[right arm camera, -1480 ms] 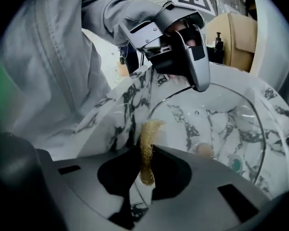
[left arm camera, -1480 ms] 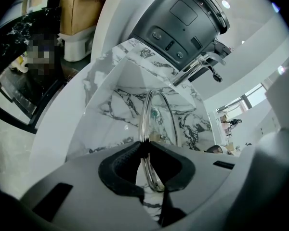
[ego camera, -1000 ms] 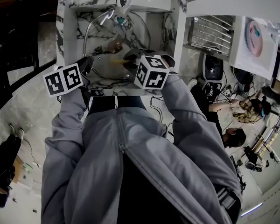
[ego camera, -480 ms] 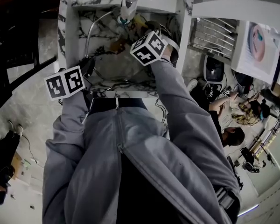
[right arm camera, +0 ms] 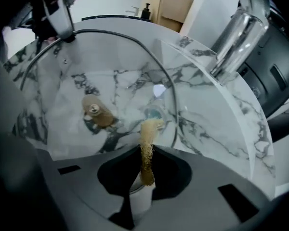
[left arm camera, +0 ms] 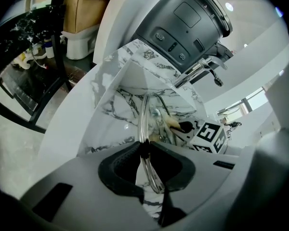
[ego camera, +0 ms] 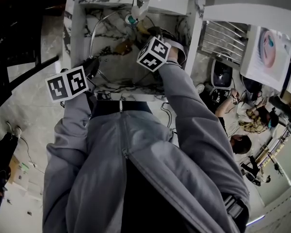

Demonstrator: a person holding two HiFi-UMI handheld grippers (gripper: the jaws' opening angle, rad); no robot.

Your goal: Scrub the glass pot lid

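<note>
The person is standing at a marble sink [ego camera: 76, 33] with a tool in each hand. The left tool [left arm camera: 147, 153] is pinching the rim of the glass pot lid [right arm camera: 103, 88], its jaws drawn almost together on the thin edge. It is propping the lid up on edge inside the basin, below the faucet [right arm camera: 231, 37]. The right tool [right arm camera: 145, 163] is clamping a strip of tan loofah scrubber [right arm camera: 147, 146] between nearly closed jaws, and the free end is poking out toward the glass. That end is hovering close to the lid's face, between the brown knob [right arm camera: 97, 113] and the far rim. I cannot tell from here whether it is actually touching.

To my eye the scrubbing step is in hand, with one tool steadying and the other bringing the scrubber to the glass. The next move is calling for the loofah to be pressed flat against the pane and swept across it. The left tool's pinch needs to be firm enough that the wet rim is not slipping or twisting under the push.
</note>
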